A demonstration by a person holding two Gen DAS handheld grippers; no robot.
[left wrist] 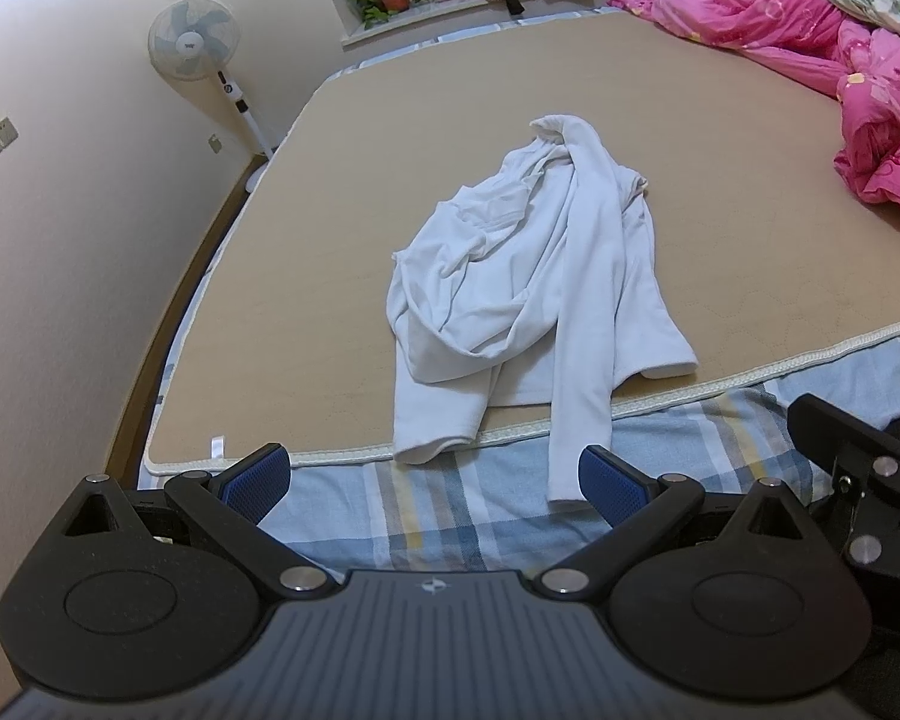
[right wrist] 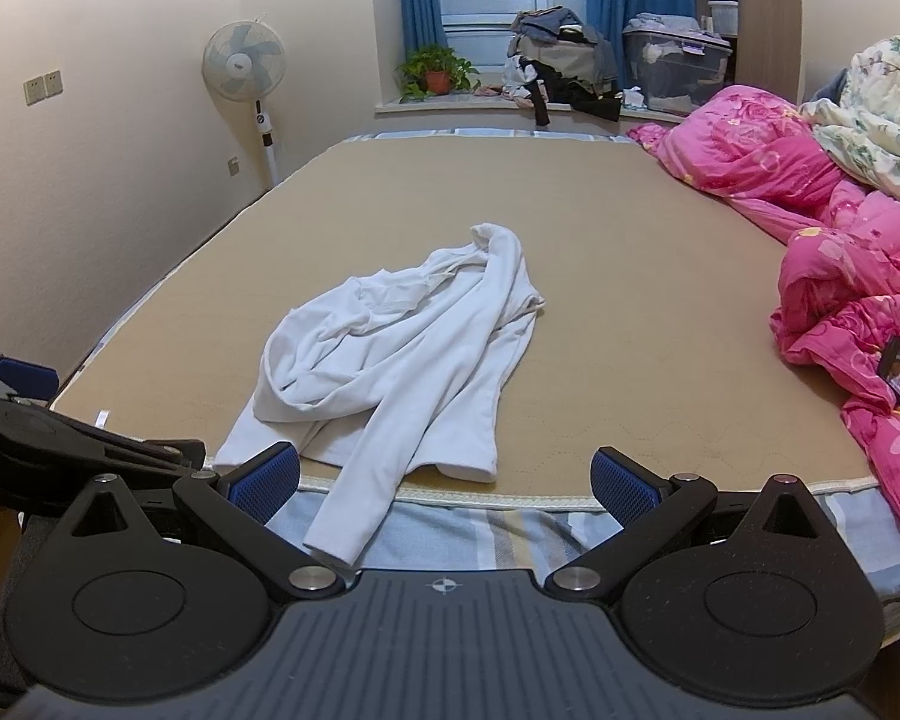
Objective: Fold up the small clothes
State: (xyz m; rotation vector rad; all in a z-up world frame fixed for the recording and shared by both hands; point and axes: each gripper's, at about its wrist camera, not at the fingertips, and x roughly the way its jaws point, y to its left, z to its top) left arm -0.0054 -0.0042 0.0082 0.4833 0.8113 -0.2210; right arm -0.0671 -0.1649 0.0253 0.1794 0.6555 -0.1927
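White top [left wrist: 528,276] crumpled on bed [left wrist: 330,192], long axis running away; sleeve [left wrist: 576,432] trails toward left gripper [left wrist: 432,480]. Both sets of fingers spread, empty.

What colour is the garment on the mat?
White garment, clearest in the left wrist view.
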